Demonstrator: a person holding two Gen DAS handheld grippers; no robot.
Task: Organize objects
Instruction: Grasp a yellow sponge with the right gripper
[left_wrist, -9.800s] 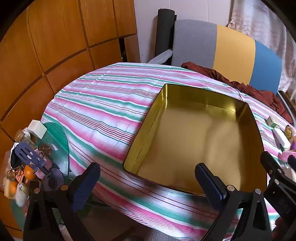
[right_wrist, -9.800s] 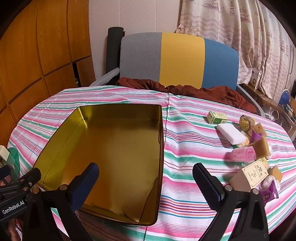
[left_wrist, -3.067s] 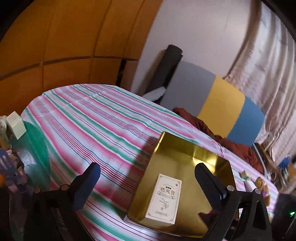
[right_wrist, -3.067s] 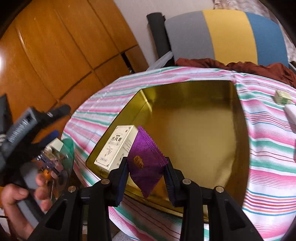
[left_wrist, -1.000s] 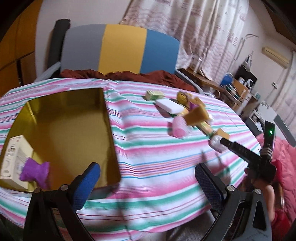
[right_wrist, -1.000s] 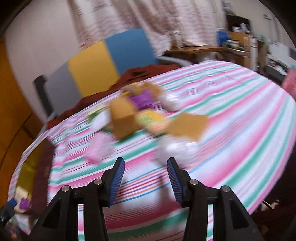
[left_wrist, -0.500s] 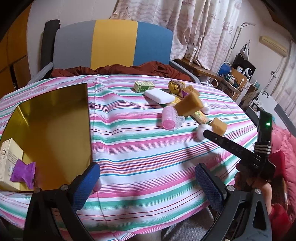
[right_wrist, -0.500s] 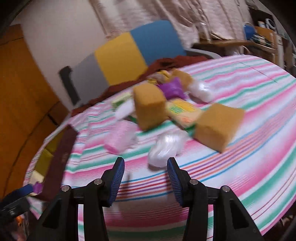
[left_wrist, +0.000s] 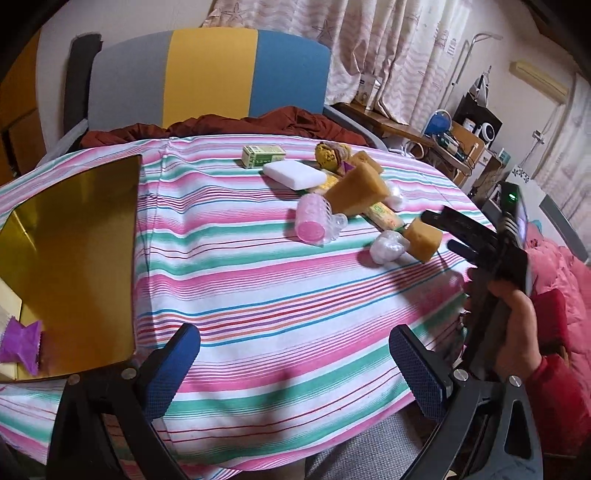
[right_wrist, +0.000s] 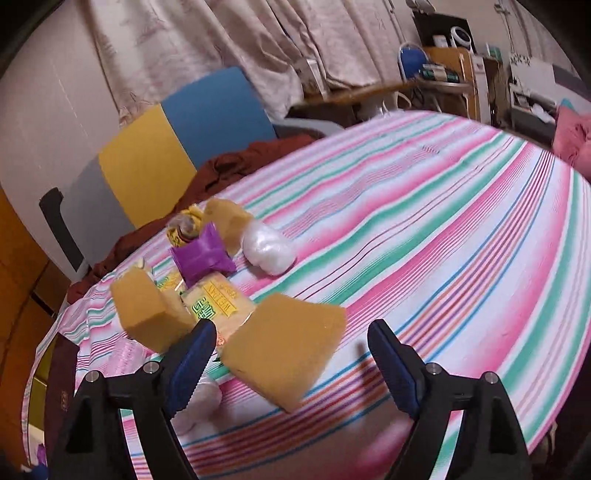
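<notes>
A gold tin (left_wrist: 74, 229) stands at the table's left end with a purple packet (left_wrist: 20, 345) inside. My left gripper (left_wrist: 295, 369) hovers open over bare striped cloth, holding nothing. Loose items lie in a pile: a green box (left_wrist: 263, 156), a white block (left_wrist: 293, 174), a pink roll (left_wrist: 312, 218), a big sponge wedge (left_wrist: 356, 188) and a white wad (left_wrist: 388, 248). My right gripper (right_wrist: 291, 354) straddles a small yellow sponge block (right_wrist: 284, 350). Its jaws are opening and the pads stand clear of the sponge. Seen from the left, the right gripper (left_wrist: 437, 230) reaches the small sponge block (left_wrist: 423, 240).
A second purple packet (right_wrist: 203, 256), a yellow-green packet (right_wrist: 216, 297) and another white wad (right_wrist: 267, 249) lie behind the sponge. A grey, yellow and blue chair back (left_wrist: 207, 74) with a brown cloth (left_wrist: 221, 123) borders the far edge. Pink bedding (left_wrist: 561, 280) lies off the right edge.
The right gripper's jaws have spread wide and it has come in over the small sponge block, which now sits between its fingers. The left gripper has drifted a little rightward.
</notes>
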